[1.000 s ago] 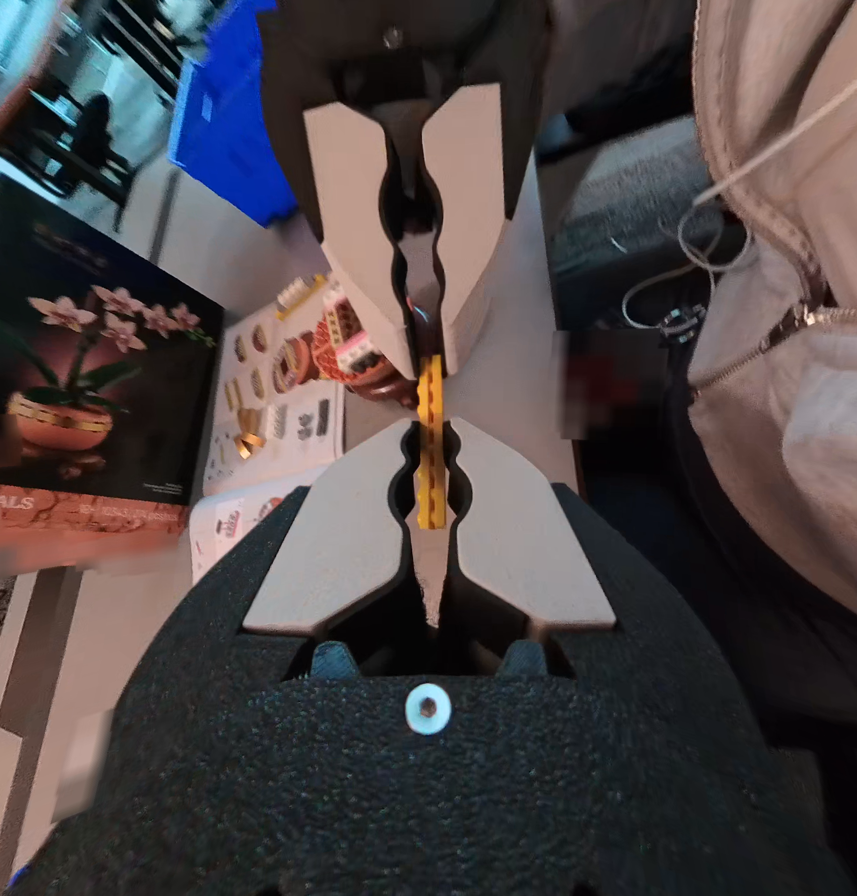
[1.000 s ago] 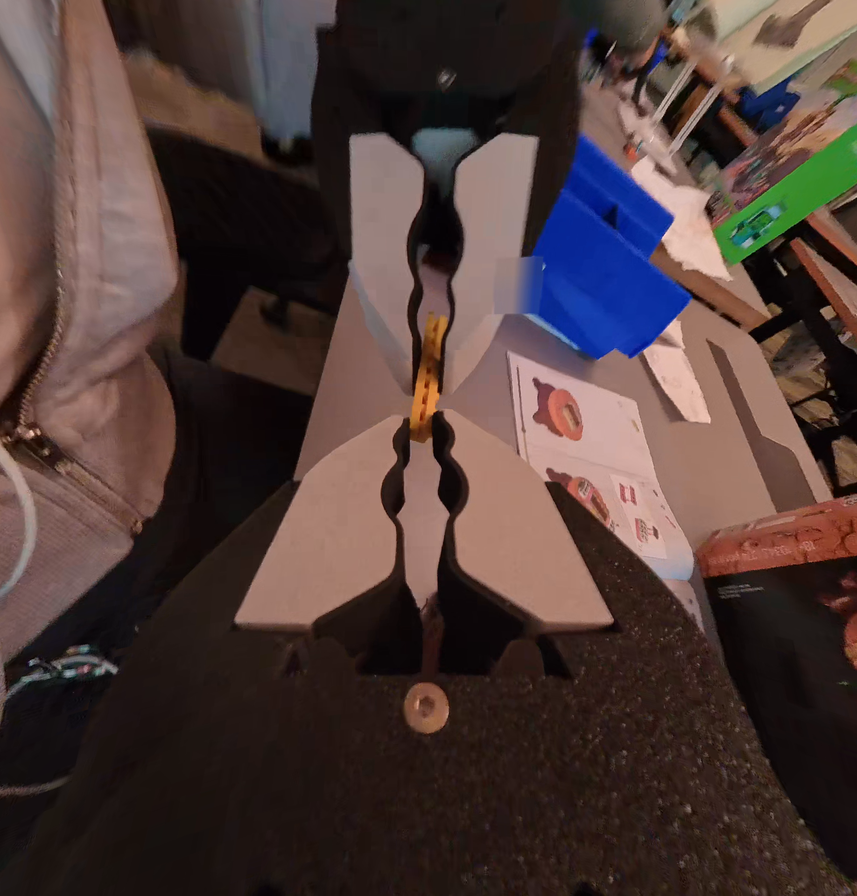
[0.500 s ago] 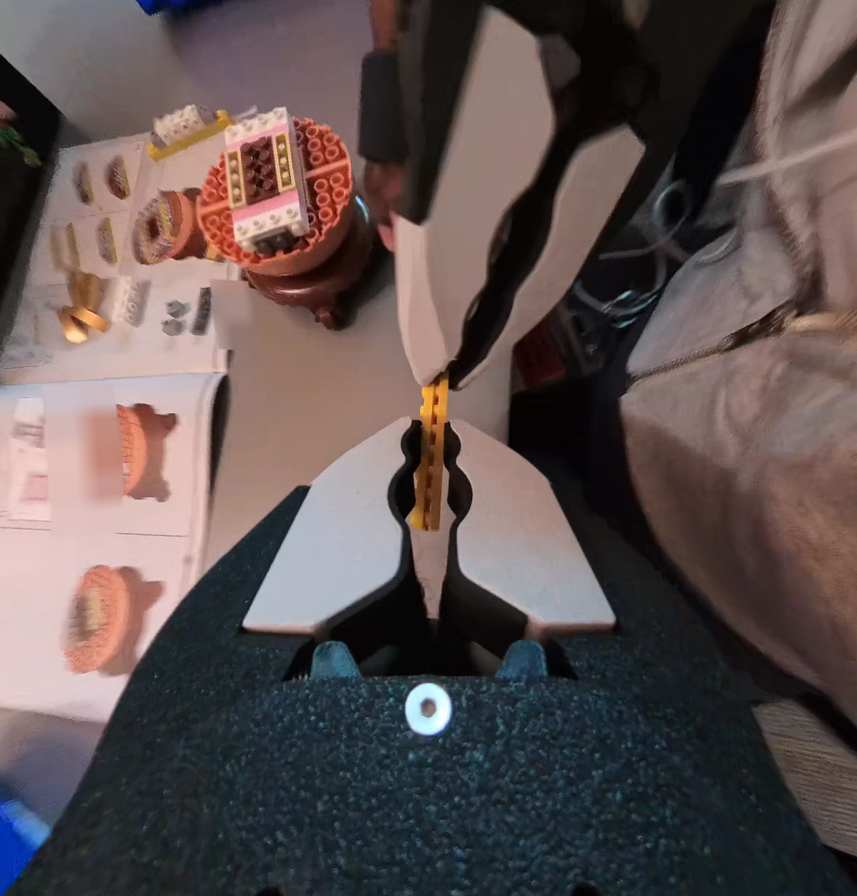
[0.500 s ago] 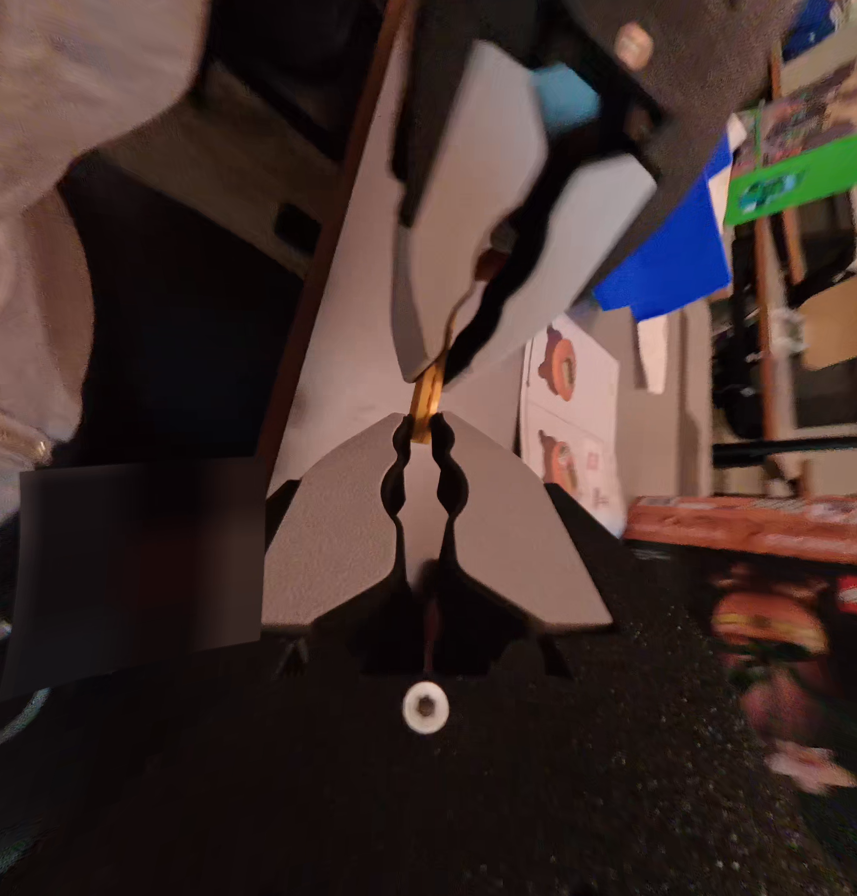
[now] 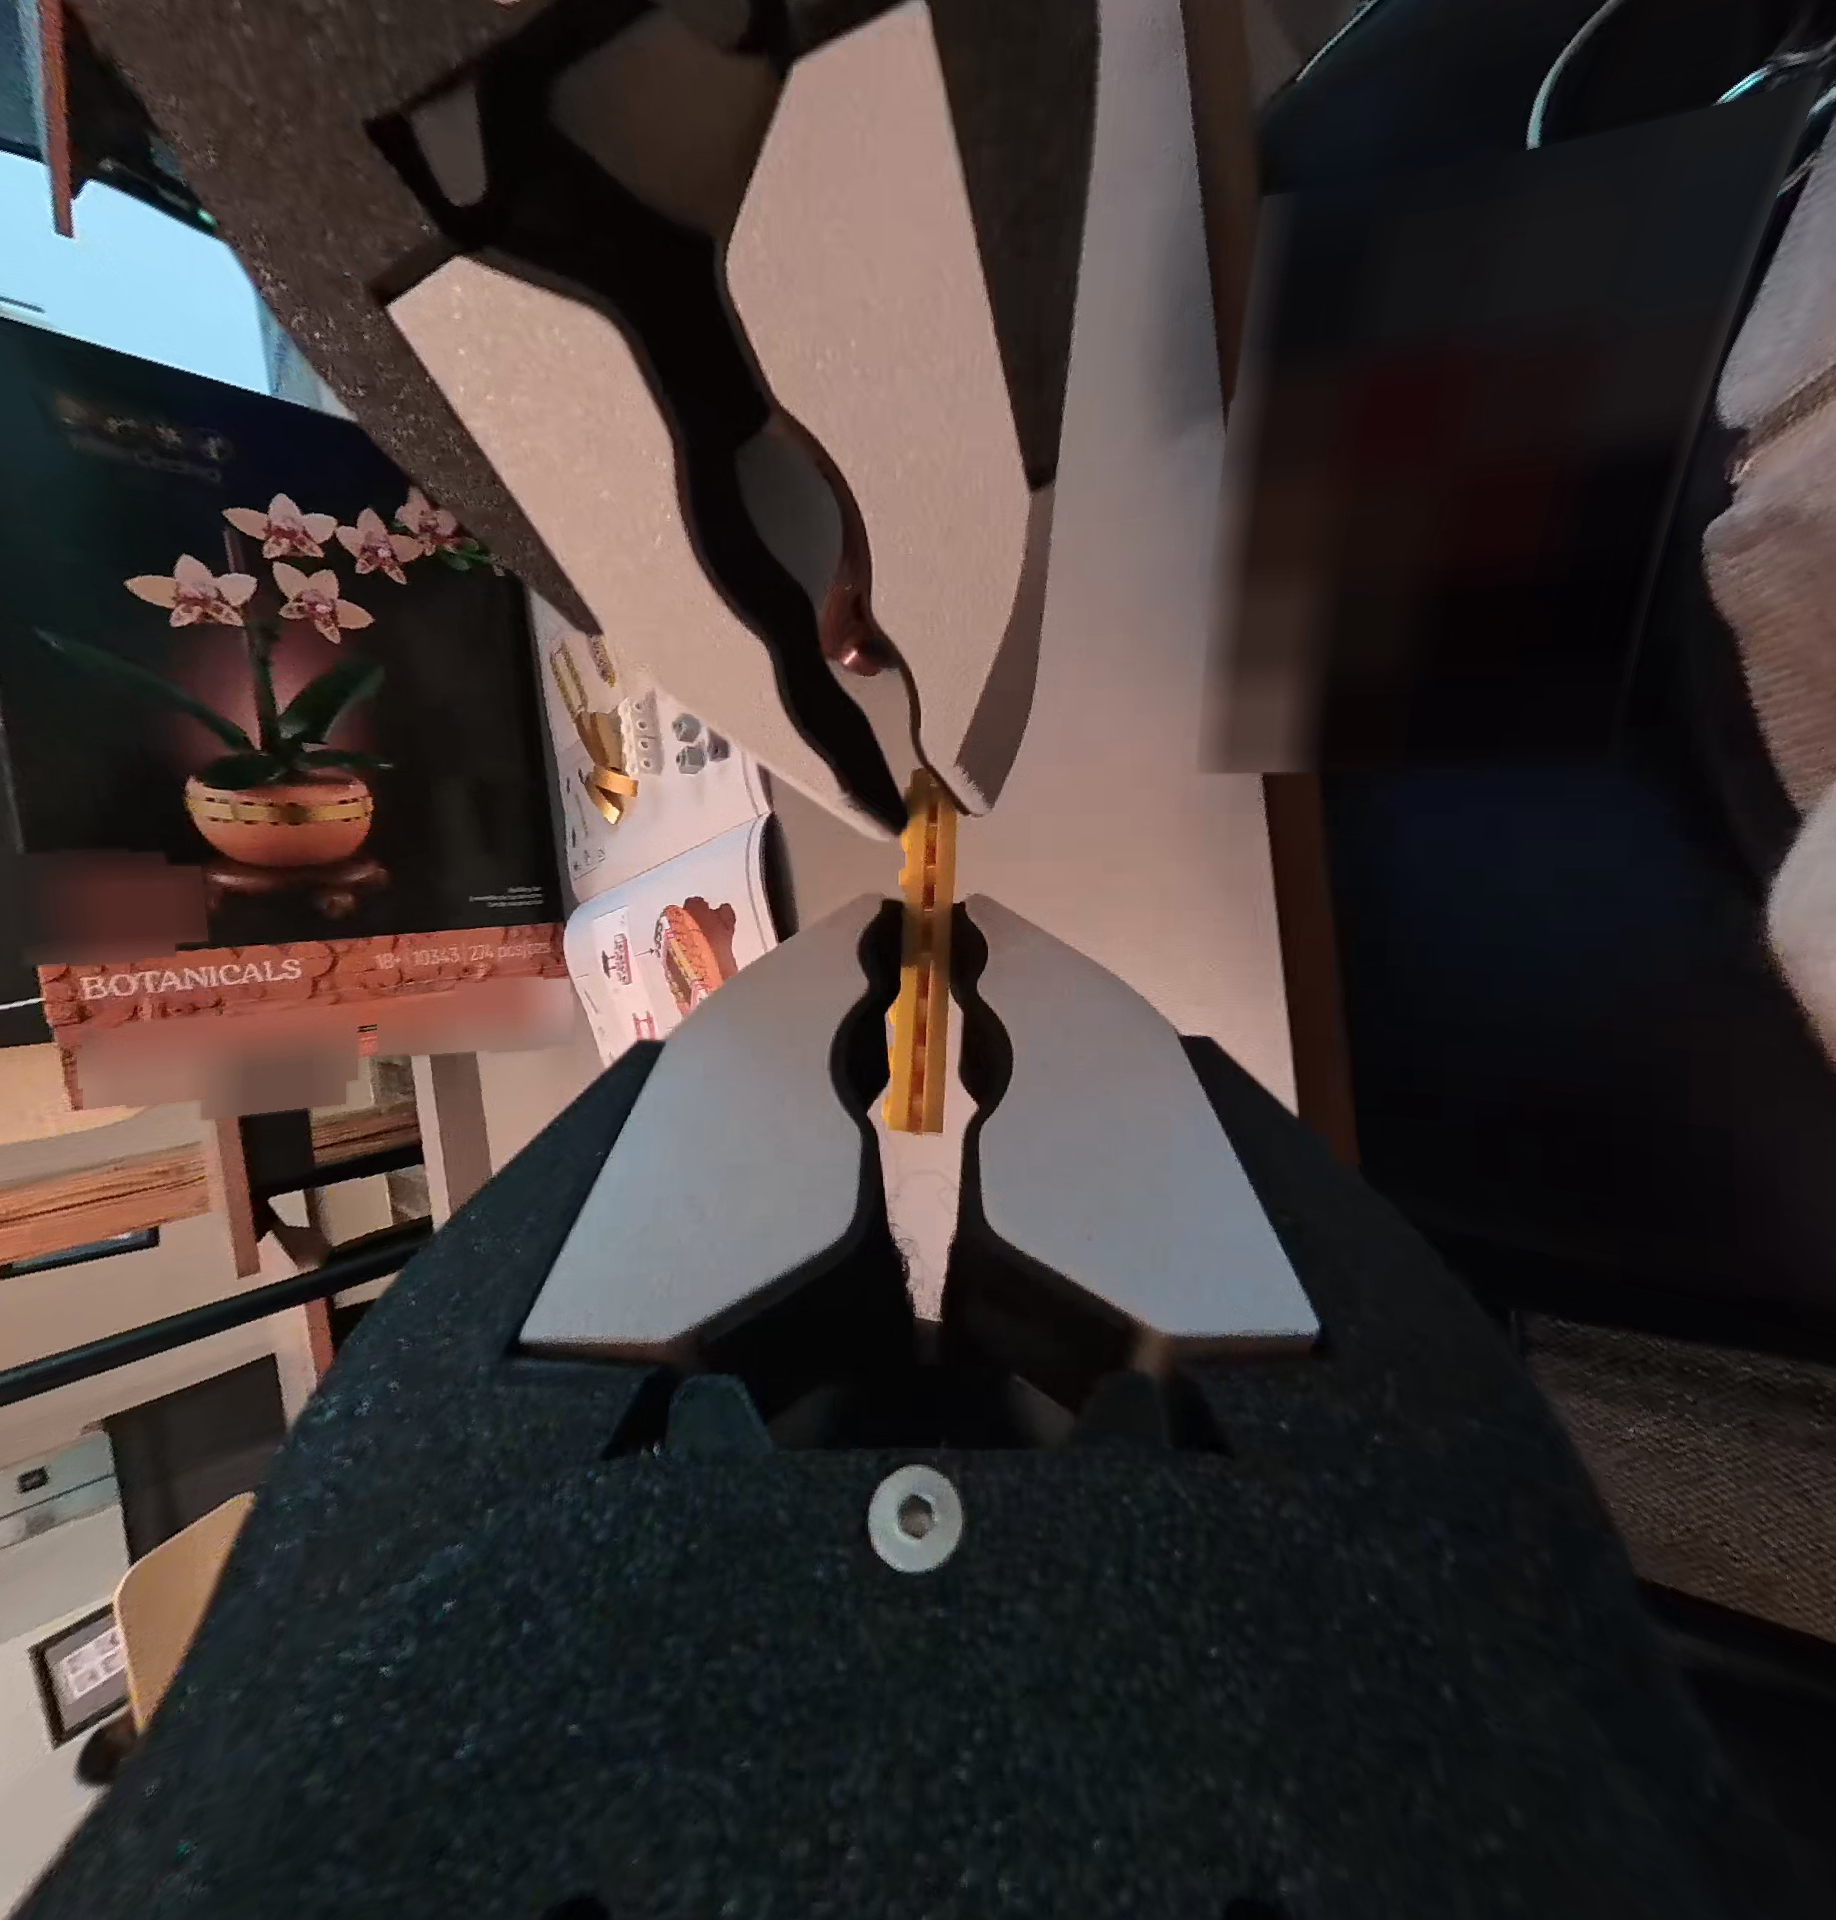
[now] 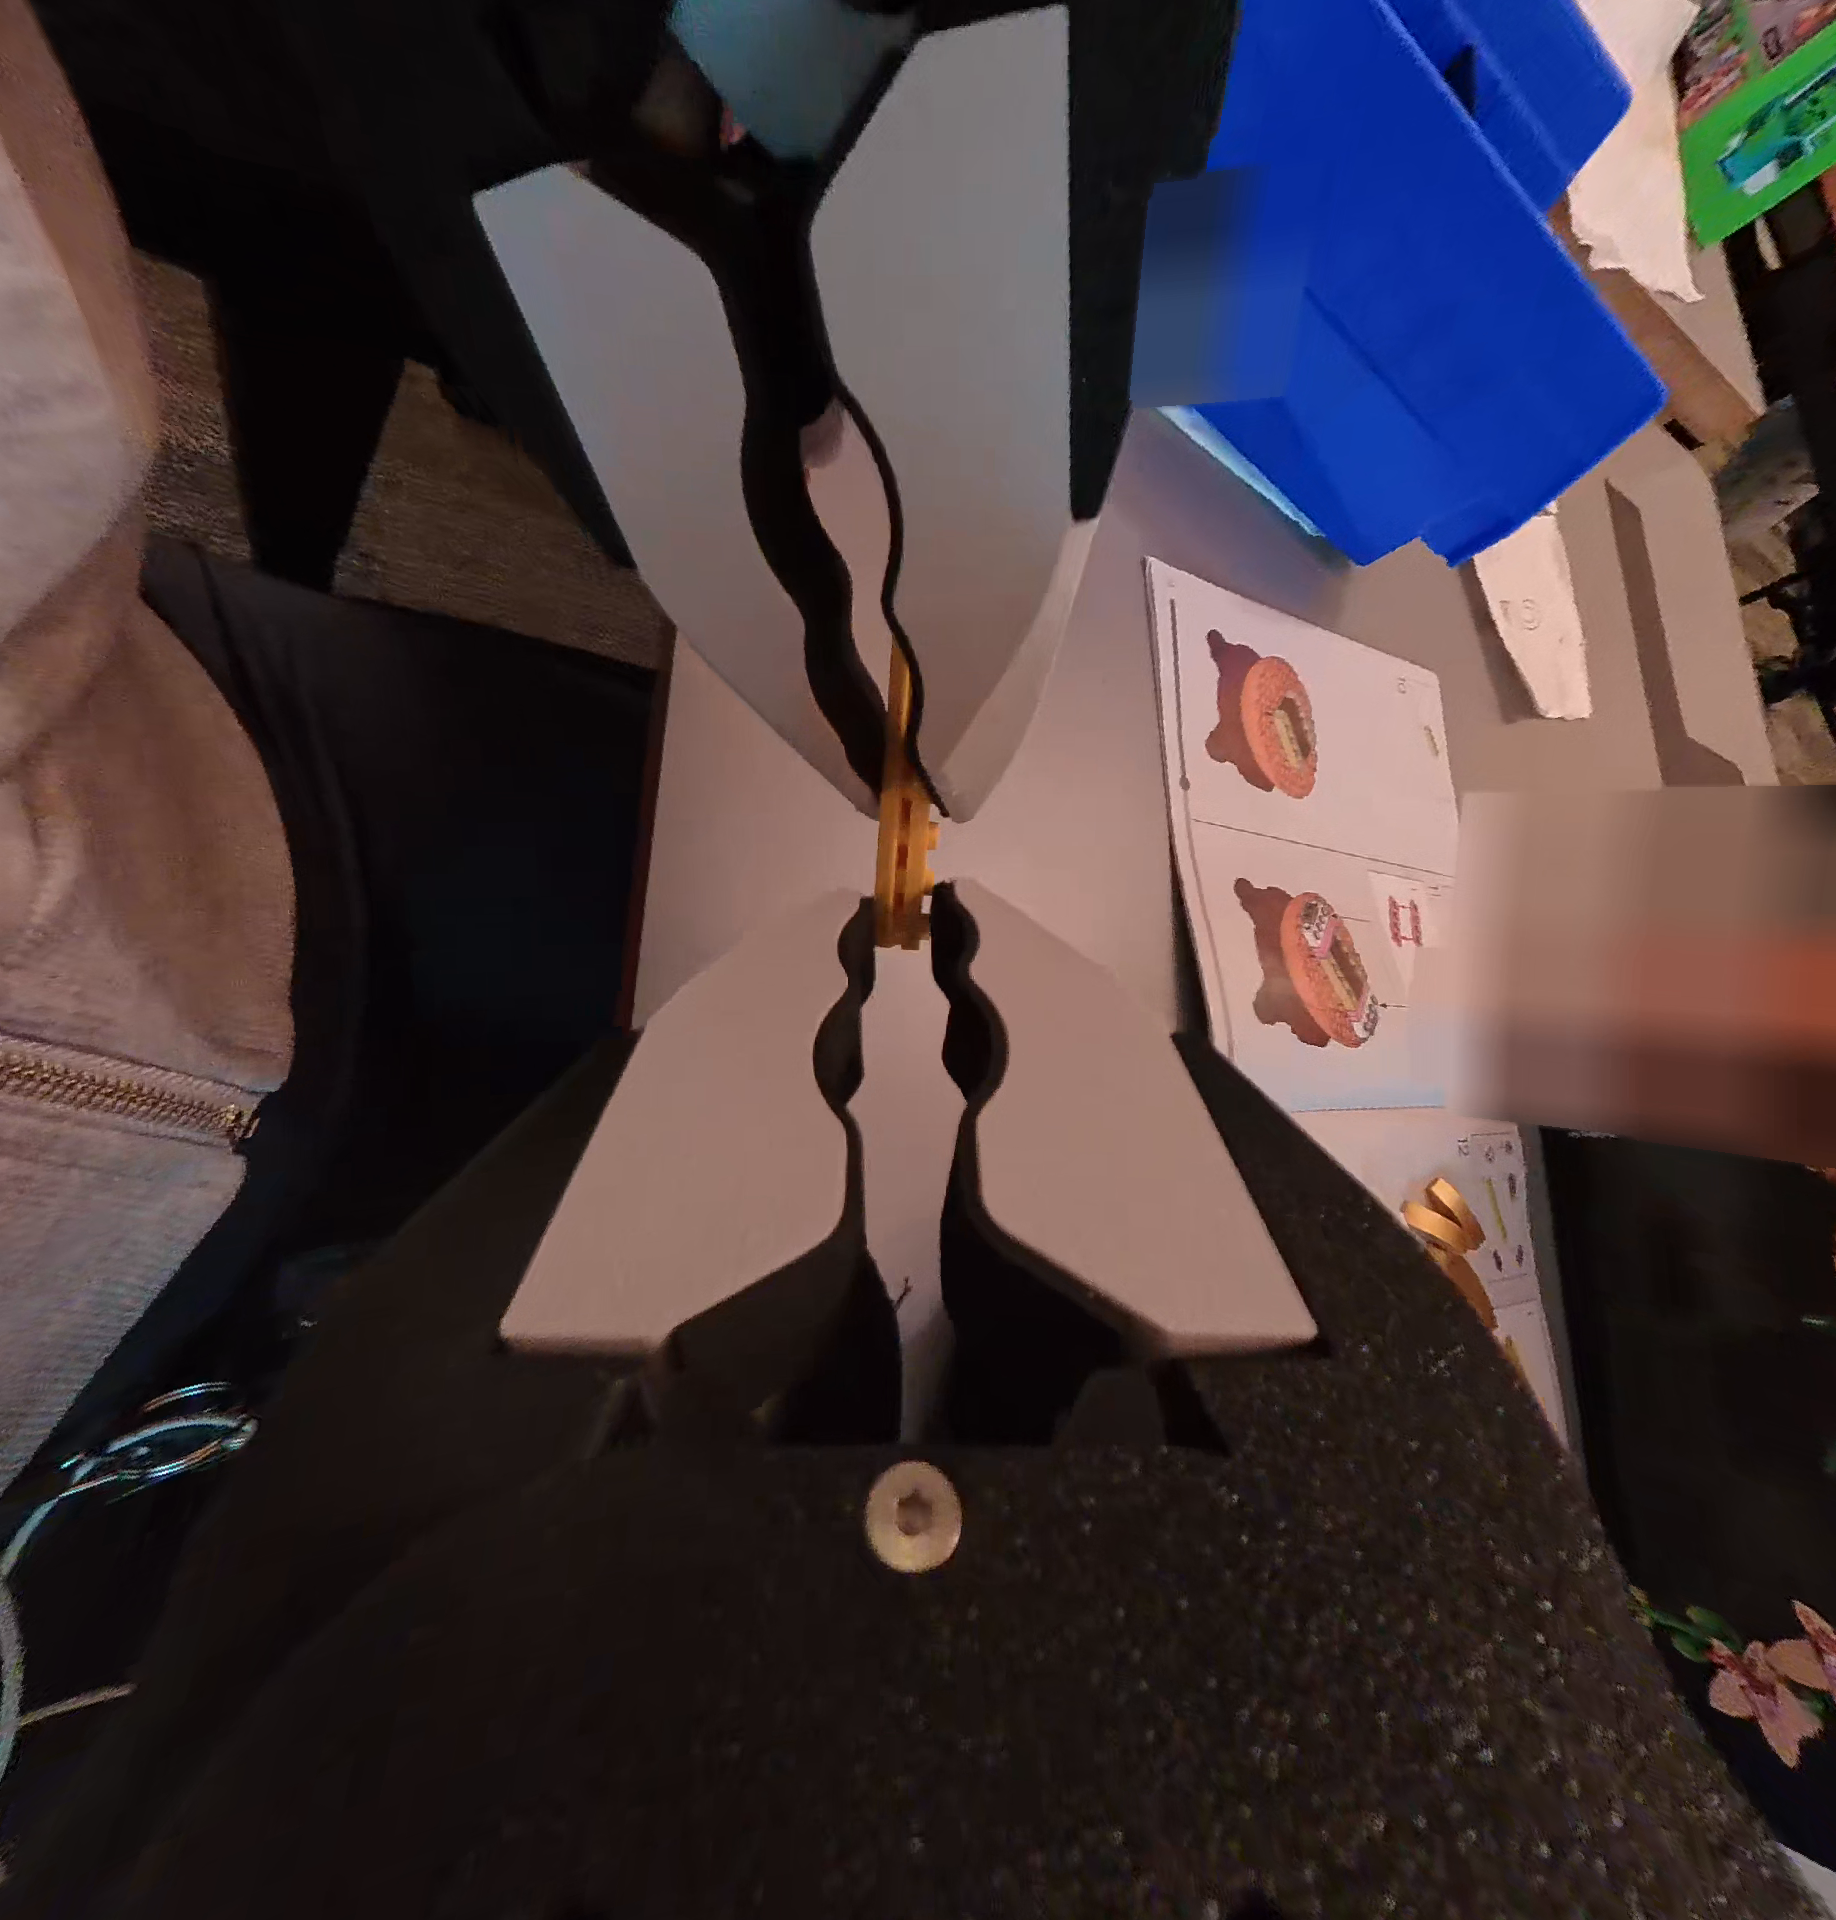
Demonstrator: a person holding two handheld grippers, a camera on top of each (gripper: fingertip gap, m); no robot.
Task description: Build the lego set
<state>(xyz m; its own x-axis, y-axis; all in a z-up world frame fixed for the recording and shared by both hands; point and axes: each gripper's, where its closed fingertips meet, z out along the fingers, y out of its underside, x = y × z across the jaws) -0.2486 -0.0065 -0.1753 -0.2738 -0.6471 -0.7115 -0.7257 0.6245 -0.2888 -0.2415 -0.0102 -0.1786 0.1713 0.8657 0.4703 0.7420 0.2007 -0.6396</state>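
A thin yellow lego plate (image 5: pixel 919 997) is held edge-on between both grippers, above the grey table. My left gripper (image 5: pixel 922 904) is shut on its near part, the plate running deep between the fingers. The right gripper comes in from the top of the left wrist view and pinches the plate's far end with its tips. In the right wrist view my right gripper (image 6: pixel 901 899) is shut on the tip of the yellow plate (image 6: pixel 898 831), and the left gripper comes in from above, closed on the other end. The two grippers stand tip to tip.
The dark lego box (image 5: pixel 270 675) with an orchid picture stands on the left. An open instruction booklet (image 6: pixel 1309 831) lies on the table with gold pieces (image 5: pixel 607 790) on it. A blue bin (image 6: pixel 1413 291) is behind. A person's beige jacket (image 6: pixel 62 831) is close by. Less than 4 cm separates the two grippers' tips.
Both grippers have swung and tilted together with the yellow plate held between them. The brown pot model seen half a second ago is out of view; the box is back in view.
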